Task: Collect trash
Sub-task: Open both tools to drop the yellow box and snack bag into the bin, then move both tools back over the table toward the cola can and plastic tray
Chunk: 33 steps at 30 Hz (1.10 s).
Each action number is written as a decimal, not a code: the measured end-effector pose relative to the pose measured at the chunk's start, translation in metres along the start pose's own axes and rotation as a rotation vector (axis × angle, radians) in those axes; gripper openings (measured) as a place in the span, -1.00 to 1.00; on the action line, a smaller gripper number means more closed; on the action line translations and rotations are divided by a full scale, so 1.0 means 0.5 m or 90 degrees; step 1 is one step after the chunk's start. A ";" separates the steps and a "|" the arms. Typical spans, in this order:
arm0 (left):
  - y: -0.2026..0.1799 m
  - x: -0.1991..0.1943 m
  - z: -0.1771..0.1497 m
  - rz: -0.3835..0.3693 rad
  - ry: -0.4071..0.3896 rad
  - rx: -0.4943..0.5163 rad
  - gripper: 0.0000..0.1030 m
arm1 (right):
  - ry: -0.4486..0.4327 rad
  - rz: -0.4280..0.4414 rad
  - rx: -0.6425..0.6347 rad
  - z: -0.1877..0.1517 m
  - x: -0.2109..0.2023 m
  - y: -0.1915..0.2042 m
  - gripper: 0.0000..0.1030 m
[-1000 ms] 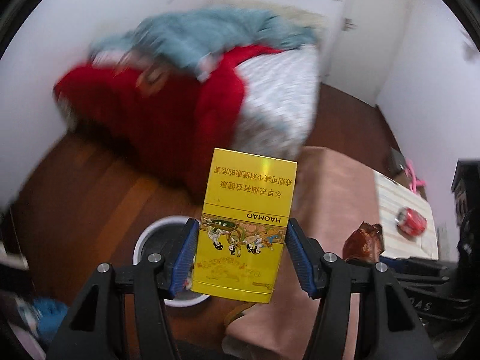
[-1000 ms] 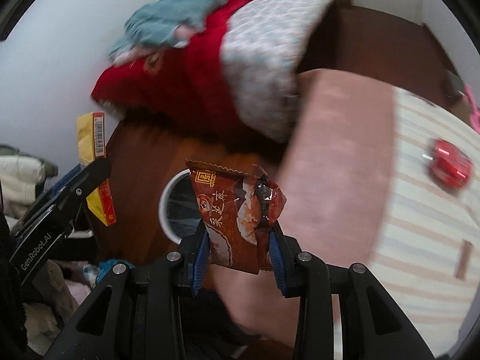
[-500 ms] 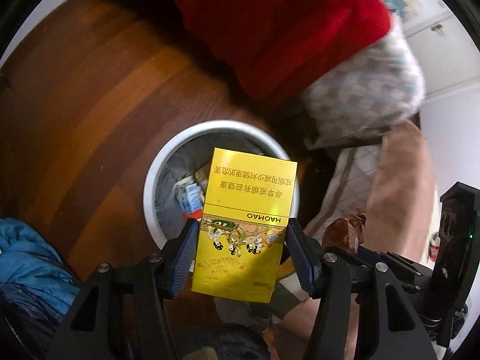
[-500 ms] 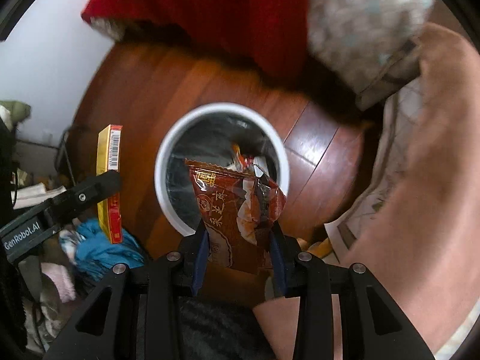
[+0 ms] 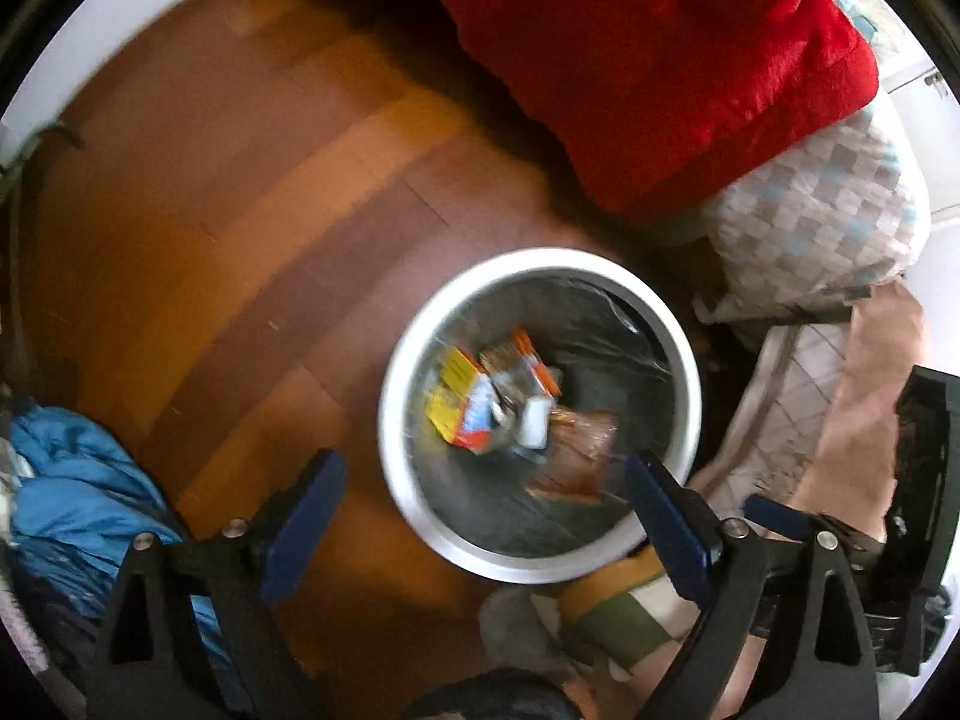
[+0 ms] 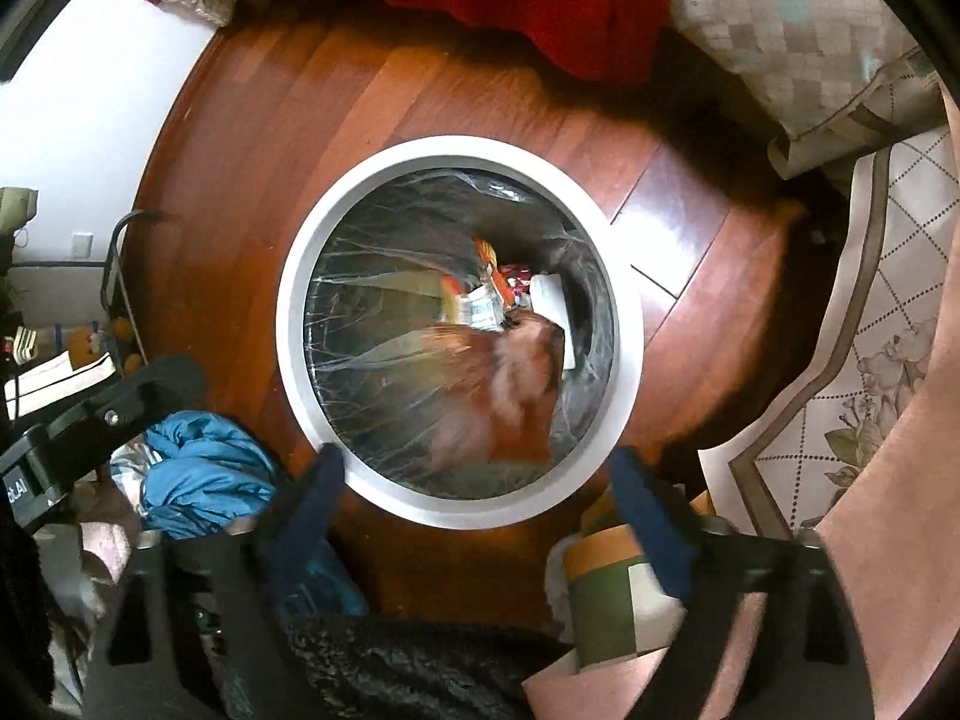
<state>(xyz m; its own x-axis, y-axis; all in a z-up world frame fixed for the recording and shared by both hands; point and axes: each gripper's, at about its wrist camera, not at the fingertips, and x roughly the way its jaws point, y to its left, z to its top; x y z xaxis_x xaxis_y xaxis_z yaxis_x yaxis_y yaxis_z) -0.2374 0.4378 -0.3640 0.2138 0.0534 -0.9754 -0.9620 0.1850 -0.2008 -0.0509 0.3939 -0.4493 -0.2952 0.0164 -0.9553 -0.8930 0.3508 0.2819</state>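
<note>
While both my claws hang almost straight down over the bin (image 6: 312,252), neither one has anything in it. The left gripper (image 5: 483,516) has just been opening and its blue pads are spread wide with nothing between them, only the bin's rim and the wood floor (image 5: 252,192) showing through the gap. Same story on the right gripper (image 6: 474,492): jaws have just swung apart, released, nothing between them.

The yellow cigarette box (image 5: 453,399) is down inside the bin, lying tilted toward the left side of the pile, blurry in the left view. The brown snack wrapper (image 6: 498,390) is inside the rim too, smeared with motion blur in the right view, so I can't tell whether it has settled on the bottom. In the left view it shows as a brownish patch (image 5: 579,450) near the lower right of the liner. Other bits of rubbish sit around them, an orange-edged packet and something small and white, all on a black plastic liner (image 6: 372,300).

The bin itself is round with a white rim and stands on the reddish wood floor. Above it in both views a red blanket (image 5: 660,60) hangs off the bed, with a checked grey quilt (image 5: 822,210) beside it. A crumpled blue cloth (image 6: 198,474) lies on the floor to the left of the bin, and a pinkish cover (image 6: 888,480) fills the right side. My left claw's black frame pokes into the right view at the left edge.
</note>
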 end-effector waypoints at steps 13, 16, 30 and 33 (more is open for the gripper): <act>-0.019 -0.068 -0.068 0.099 -0.071 0.041 0.84 | -0.057 -0.097 -0.044 -0.057 -0.087 -0.002 1.00; -0.029 -0.078 -0.077 0.098 -0.075 0.044 0.84 | -0.066 -0.107 -0.051 -0.067 -0.105 0.002 1.00; -0.073 -0.206 -0.130 0.096 -0.145 0.079 0.84 | -0.141 -0.087 -0.059 -0.133 -0.235 0.021 1.00; -0.092 -0.249 -0.147 0.088 -0.166 0.087 0.84 | -0.166 -0.068 -0.058 -0.161 -0.281 0.025 1.00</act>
<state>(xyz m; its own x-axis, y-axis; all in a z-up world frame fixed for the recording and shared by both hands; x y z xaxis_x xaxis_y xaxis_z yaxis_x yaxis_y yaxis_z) -0.2323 0.3507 -0.2402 0.1367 0.3336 -0.9328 -0.9569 0.2879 -0.0373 -0.0478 0.3203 -0.3042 -0.1111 0.2284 -0.9672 -0.9445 0.2785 0.1743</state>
